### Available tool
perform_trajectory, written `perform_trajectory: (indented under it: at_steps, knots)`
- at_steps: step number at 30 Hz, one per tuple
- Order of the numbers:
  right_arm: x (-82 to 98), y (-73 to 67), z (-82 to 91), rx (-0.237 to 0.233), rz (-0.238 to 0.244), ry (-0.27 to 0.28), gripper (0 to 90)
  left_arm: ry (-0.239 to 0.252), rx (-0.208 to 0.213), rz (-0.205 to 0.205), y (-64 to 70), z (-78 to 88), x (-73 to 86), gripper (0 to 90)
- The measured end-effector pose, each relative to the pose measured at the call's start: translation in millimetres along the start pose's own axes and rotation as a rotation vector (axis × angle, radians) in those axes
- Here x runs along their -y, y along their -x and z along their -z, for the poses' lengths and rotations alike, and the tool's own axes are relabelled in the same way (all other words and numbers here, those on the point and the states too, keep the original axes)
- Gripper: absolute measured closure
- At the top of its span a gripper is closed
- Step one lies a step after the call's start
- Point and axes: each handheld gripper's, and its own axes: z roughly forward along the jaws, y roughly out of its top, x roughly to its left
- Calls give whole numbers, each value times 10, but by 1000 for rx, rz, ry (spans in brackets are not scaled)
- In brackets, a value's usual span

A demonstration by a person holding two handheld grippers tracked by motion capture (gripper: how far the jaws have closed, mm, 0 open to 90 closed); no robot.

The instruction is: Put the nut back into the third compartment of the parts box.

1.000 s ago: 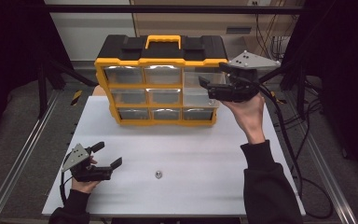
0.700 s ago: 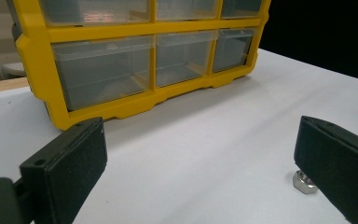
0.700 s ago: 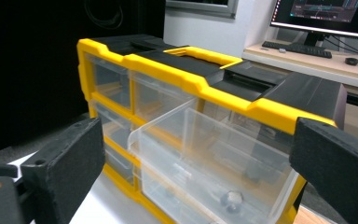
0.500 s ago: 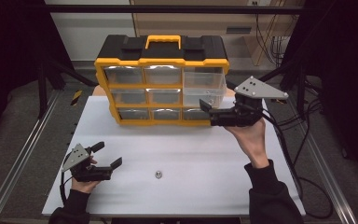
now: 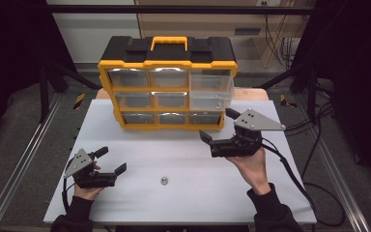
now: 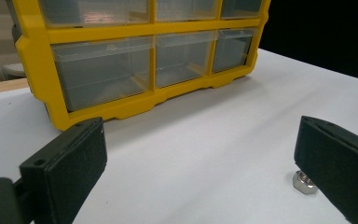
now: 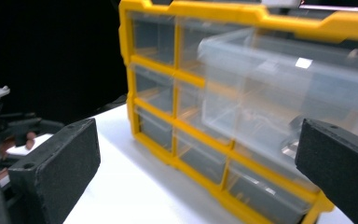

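A yellow organiser (image 5: 166, 65) with a black lid and clear drawers stands at the back of the white table (image 5: 193, 193). One clear drawer (image 5: 211, 89) in its right column stands pulled out, also seen in the right gripper view (image 7: 279, 88). My right gripper (image 5: 217, 124) hovers in front of the cabinet's lower right corner, below that drawer. Its jaws have just been opening and stand open with nothing between them. My left gripper (image 5: 111, 159) rests open at the front left. A small metal nut (image 5: 164, 181) lies to its right, beside the right jaw in the left gripper view (image 6: 304, 182).
Metal rails run along both sides of the table, and cables trail off to the right (image 5: 314, 145). Bare white tabletop lies between the two hands and in front of the organiser (image 6: 121, 60). In the right gripper view, the other hand's gripper (image 7: 0, 126) sits far left.
My right hand has come down and toward the front, away from the pulled-out drawer, with its jaws wider. The left hand and the nut have stayed put.
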Motion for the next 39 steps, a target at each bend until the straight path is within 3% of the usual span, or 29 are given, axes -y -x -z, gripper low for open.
perform_trajectory:
  at_steps: [14, 39]
  knots:
    - [411, -183, -293, -56, -27, -101, 5, 0, 1, -2, 4, 0, -2, 23]
    - [1008, -599, -777, -167, -12, -288, 21, -2, 3, -2, 7, -7, 0, 23]
